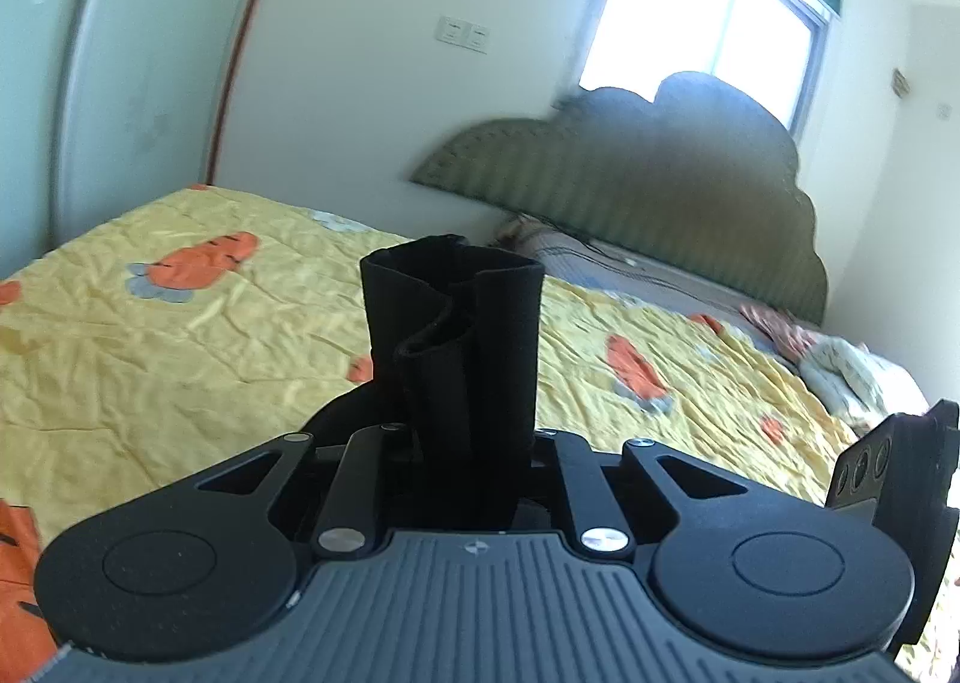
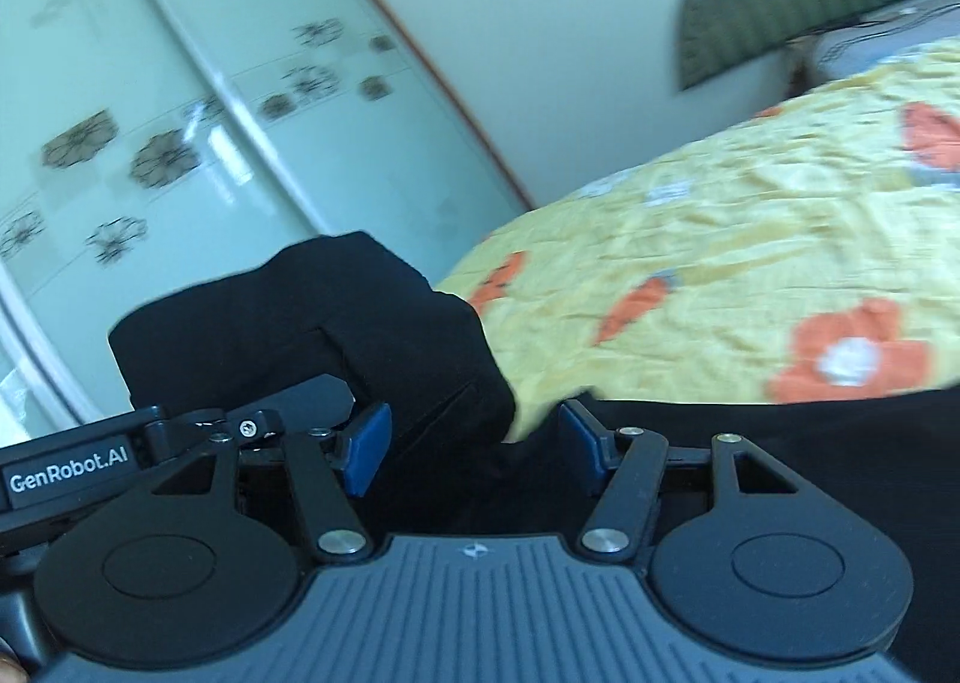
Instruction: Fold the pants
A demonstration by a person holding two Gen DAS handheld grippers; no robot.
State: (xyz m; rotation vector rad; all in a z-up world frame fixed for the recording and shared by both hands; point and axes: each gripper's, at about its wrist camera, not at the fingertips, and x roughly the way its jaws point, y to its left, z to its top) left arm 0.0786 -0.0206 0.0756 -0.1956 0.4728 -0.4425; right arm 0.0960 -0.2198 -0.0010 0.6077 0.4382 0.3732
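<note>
Left wrist: pants (image 1: pixel 453 347) between pinched jaws

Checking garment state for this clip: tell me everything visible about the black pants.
The black pants are plain, dark, soft-looking cloth. In the left wrist view a bunched end with a stitched hem stands up out of the left tool, which is shut on it, above the yellow flowered bedspread. In the right wrist view more cloth lies folded and rumpled between the right tool's blue pads, which stand apart. How the rest lies cannot be told.
</note>
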